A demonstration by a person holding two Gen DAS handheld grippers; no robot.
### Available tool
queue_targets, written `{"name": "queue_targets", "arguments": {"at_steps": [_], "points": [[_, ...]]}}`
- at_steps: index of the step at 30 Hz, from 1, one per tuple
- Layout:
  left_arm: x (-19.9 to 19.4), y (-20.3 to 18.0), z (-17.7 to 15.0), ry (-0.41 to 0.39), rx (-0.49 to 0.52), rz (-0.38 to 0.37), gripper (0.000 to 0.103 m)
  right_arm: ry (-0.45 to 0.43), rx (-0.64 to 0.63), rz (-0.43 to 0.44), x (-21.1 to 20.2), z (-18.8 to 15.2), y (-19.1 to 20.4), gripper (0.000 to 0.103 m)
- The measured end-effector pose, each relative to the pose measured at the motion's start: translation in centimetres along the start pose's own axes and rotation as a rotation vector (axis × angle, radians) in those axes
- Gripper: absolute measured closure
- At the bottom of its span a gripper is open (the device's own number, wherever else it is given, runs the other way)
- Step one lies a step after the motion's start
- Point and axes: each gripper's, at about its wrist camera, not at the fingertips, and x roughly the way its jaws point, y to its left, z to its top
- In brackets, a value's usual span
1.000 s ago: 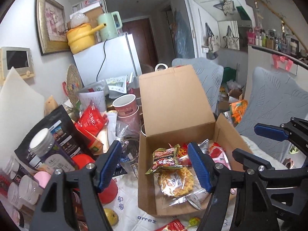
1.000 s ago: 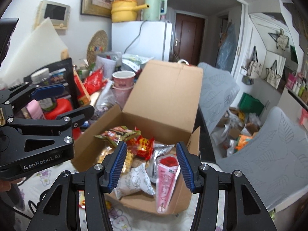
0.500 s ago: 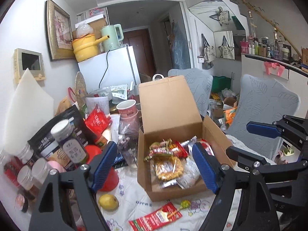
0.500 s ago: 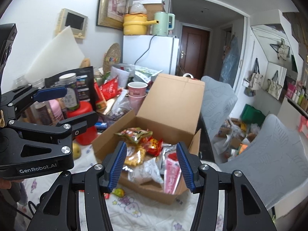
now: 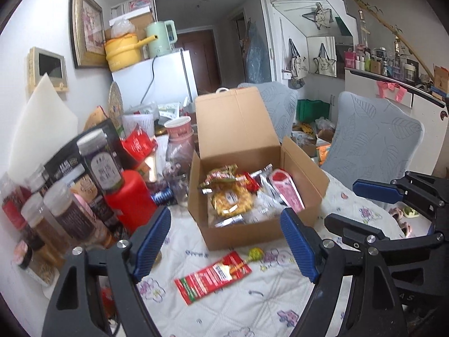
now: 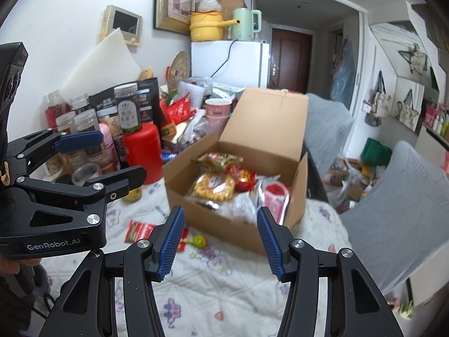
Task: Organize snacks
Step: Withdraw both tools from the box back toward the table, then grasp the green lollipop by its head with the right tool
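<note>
Left tongs (image 5: 226, 244): you held them tilted downward over the quilted worktop (image 5: 252, 303), jaws apart with nothing between the blue pads; the red snack packet (image 5: 214, 276) lay flat below the gap, untouched.
Right tongs (image 6: 221, 243): you held them at a like downward tilt, beside the left pair; jaws parted, empty, aimed at the near wall of the cardboard box (image 6: 213, 221).
Snack box: the box (image 5: 247, 233) stood open on the worktop, lid flap upright at the back, filled with packets; a yellow ring-snack bag (image 5: 231, 199) and a pink wrapped piece (image 5: 287, 189) lay on top.
Loose items: the red packet and a green-and-yellow lollipop (image 5: 254, 252) lay on the cloth just in front of the box, close to each other.
Left-view only: the full length of the red packet, and your right tongs entering from the right edge.
Right-view only: a yellowish fruit (image 6: 132, 193) near the red canister (image 6: 141, 151), and your left tongs seen from the side at the left edge; the red packet (image 6: 139, 231) was partly hidden behind a blue pad.
Blur: jars at the left of the left view were smeared.
</note>
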Motion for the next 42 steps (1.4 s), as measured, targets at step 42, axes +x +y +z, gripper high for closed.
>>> {"name": "queue_targets", "arguments": {"at_steps": [42], "points": [[9.8, 6.3, -10.3, 0.314, -0.101, -0.133, 0.022, 0.302, 0.005, 0.132, 14.4, -6.1, 2.4, 0.05]]}}
